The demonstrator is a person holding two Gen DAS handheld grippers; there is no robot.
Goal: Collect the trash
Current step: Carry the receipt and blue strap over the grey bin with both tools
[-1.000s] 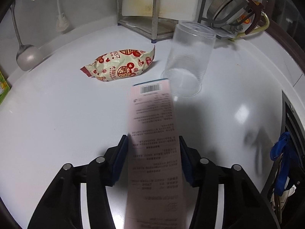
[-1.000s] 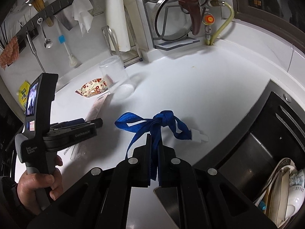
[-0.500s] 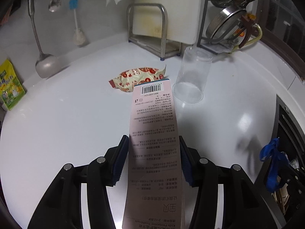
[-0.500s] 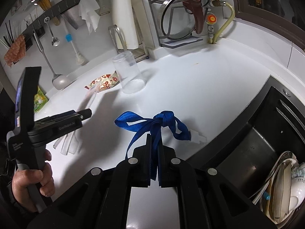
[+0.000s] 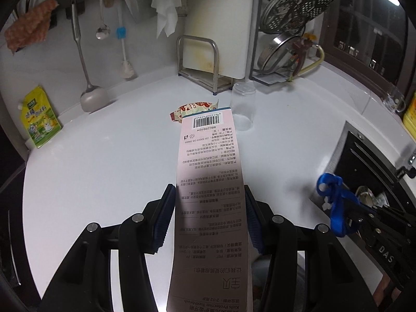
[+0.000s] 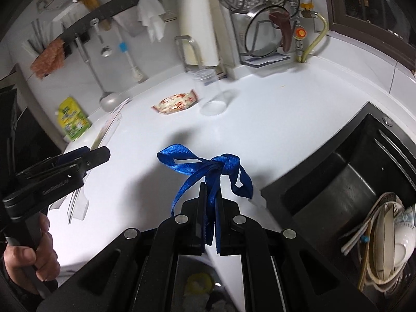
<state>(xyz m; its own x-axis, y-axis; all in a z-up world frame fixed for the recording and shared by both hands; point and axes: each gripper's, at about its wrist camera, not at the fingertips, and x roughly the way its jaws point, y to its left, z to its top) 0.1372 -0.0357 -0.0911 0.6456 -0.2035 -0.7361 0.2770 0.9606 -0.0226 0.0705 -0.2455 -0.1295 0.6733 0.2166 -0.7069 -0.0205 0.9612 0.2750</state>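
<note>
My left gripper point(image 5: 208, 202) is shut on a long pink toothbrush package point(image 5: 210, 171) with a barcode at its far end, held above the white counter point(image 5: 104, 161). My right gripper point(image 6: 210, 202) is shut on a knotted blue ribbon point(image 6: 208, 166), held near the counter's front edge; it also shows in the left wrist view point(image 5: 335, 202). A red-patterned snack wrapper point(image 6: 176, 102) lies on the counter beside an upturned clear plastic cup point(image 6: 210, 93). The left gripper with the package shows in the right wrist view point(image 6: 85, 156). A bin with trash point(image 6: 200, 283) is partly visible below my right gripper.
A black sink point(image 6: 358, 182) with dishes is at the right. A green pouch point(image 5: 39, 119), a ladle point(image 5: 91, 96), a brush and a cutting-board rack point(image 5: 202, 59) stand along the back wall. A lid rack point(image 6: 262, 41) is at the back right.
Both grippers have drawn back and up from the counter with their loads. The wrapper and cup look farther away. The back wall and a bin below have come into view.
</note>
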